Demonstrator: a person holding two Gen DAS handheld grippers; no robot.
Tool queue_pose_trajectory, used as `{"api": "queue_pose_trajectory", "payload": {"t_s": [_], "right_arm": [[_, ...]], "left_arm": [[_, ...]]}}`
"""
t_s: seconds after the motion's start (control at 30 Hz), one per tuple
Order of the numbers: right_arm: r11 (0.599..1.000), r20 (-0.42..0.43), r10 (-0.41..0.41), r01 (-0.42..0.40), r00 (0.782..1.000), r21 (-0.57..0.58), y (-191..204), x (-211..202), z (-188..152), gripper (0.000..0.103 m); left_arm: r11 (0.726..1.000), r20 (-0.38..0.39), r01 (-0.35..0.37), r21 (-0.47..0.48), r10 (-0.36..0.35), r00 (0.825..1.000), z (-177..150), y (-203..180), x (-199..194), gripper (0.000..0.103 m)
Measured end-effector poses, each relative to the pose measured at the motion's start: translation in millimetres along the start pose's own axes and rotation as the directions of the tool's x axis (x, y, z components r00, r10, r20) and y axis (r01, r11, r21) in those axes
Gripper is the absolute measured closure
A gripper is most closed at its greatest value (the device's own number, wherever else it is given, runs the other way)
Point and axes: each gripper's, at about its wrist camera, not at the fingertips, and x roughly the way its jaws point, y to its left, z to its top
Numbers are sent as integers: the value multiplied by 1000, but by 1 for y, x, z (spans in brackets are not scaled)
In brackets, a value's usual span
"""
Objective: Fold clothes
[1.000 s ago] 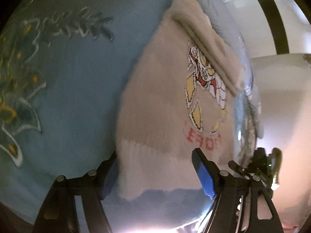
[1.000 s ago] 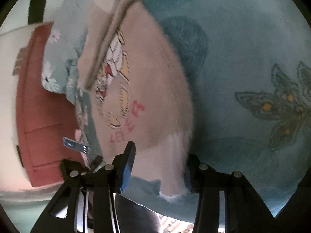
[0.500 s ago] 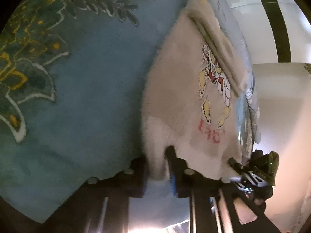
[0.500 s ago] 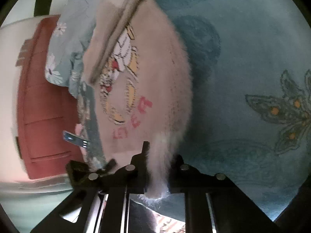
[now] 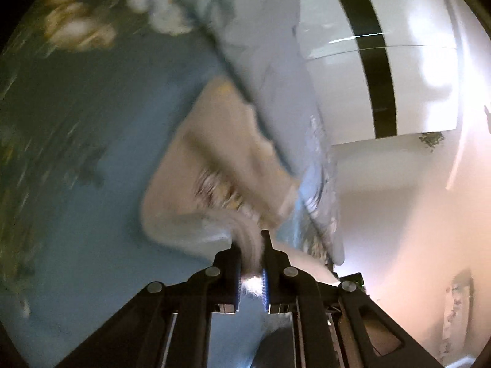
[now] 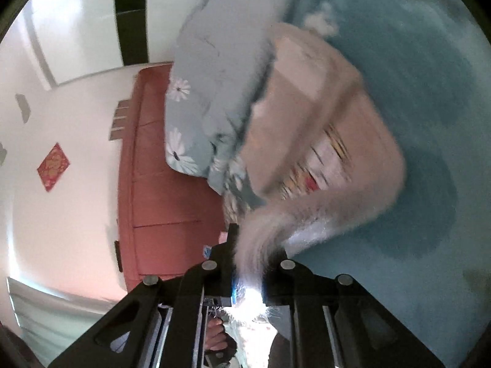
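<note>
On the blue blanket (image 5: 92, 159), the beige sweater (image 5: 214, 141) now curls up from its white hem toward twelve o'clock, the left gripper (image 5: 251, 256) and right gripper (image 6: 254, 256) both clamped on that hem, having been spread open a second ago.

- My left gripper (image 5: 251, 256) is clamped tight, fabric pinched between its jaws.
- My right gripper (image 6: 252, 253) is clamped likewise.

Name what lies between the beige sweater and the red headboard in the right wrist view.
The floral light-blue pillow lies between the beige sweater and the red headboard, shown in the right wrist view.
</note>
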Motion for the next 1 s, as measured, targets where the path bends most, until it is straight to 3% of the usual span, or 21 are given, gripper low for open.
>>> {"api": "queue_pose_trajectory", "payload": {"t_s": [0.2, 0.33, 0.57, 0.8, 1.0], "right_arm": [[999, 5, -15, 15, 1000, -47, 29, 31, 67, 92], [997, 10, -59, 60, 998, -47, 31, 55, 115, 93], [989, 0, -141, 141, 990, 36, -1, 98, 177, 92], [975, -8, -198, 198, 980, 103, -32, 125, 205, 93], [964, -23, -247, 248, 969, 92, -34, 132, 213, 93]], "left_arm": [[996, 33, -29, 84, 26, 999, 76, -51, 43, 93], [990, 44, -78, 118, 74, 996, 117, -65, 73, 93], [975, 31, -201, 93, 199, 980, 176, -49, 139, 93], [958, -6, -286, 19, 286, 958, 195, -8, 197, 93], [960, -20, -279, -14, 279, 960, 197, 1, 208, 92]]}}
